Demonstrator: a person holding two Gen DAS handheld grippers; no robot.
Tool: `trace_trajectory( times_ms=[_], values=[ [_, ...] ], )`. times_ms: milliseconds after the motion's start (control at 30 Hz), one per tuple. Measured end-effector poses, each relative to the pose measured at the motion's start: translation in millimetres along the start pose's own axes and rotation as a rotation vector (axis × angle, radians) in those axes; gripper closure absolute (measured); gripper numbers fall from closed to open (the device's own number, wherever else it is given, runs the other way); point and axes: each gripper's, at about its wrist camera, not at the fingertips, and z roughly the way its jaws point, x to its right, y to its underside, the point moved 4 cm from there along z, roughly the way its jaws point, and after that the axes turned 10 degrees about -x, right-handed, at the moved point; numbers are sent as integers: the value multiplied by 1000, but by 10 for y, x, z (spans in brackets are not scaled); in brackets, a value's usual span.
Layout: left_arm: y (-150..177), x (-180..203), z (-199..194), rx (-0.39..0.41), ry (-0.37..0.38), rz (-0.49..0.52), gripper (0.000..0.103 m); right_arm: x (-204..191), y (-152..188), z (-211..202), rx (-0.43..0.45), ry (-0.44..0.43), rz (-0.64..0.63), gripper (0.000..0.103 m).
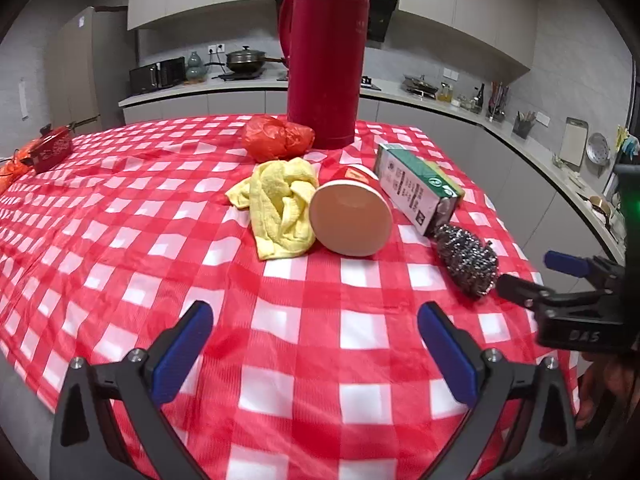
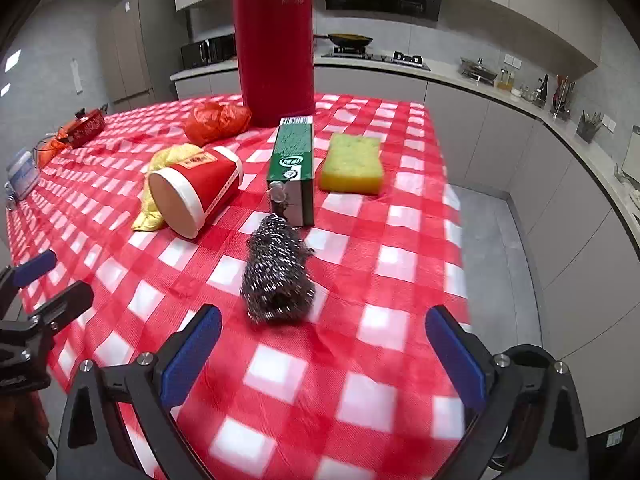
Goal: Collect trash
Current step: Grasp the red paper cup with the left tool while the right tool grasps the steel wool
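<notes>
You are working over a desk [image 1: 132,216] covered in a red-and-white checked cloth, set in a grey kitchen with a counter [image 1: 432,100] running along the back wall and round the right side, a stove and pans on it. A tall red thermos [image 1: 326,60] stands near the far edge of the desk, with a crumpled red plastic bag [image 1: 276,138] just beside its base. Nearer you, a yellow cloth [image 1: 280,204] lies bunched against a red paper cup [image 1: 352,216] tipped on its side, its base facing you. A green carton [image 2: 292,168] lies beside the cup, and a steel-wool scrubber [image 2: 278,272] sits touching the carton's near end. A yellow sponge [image 2: 352,164] rests to the right of the carton. Your left gripper [image 1: 316,340] has its fingers spread wide over bare cloth, holding nothing. Your right gripper [image 2: 324,348] also has its fingers spread and empty, with the scrubber just ahead of them, between you and the carton.
</notes>
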Motion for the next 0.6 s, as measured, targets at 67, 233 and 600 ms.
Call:
trace_trajectory(
  times_ms=[67, 233, 600],
  values=[
    [-43, -10, 51, -4, 8, 16, 0, -38, -52, 97, -14, -2, 1, 11],
    [-169, 8, 161, -6, 31, 51, 0, -64, -100, 282, -51, -31, 17, 32],
    [-419, 196, 434, -13, 69, 106, 0, 233, -130, 218, -35, -49, 91, 67]
  ],
)
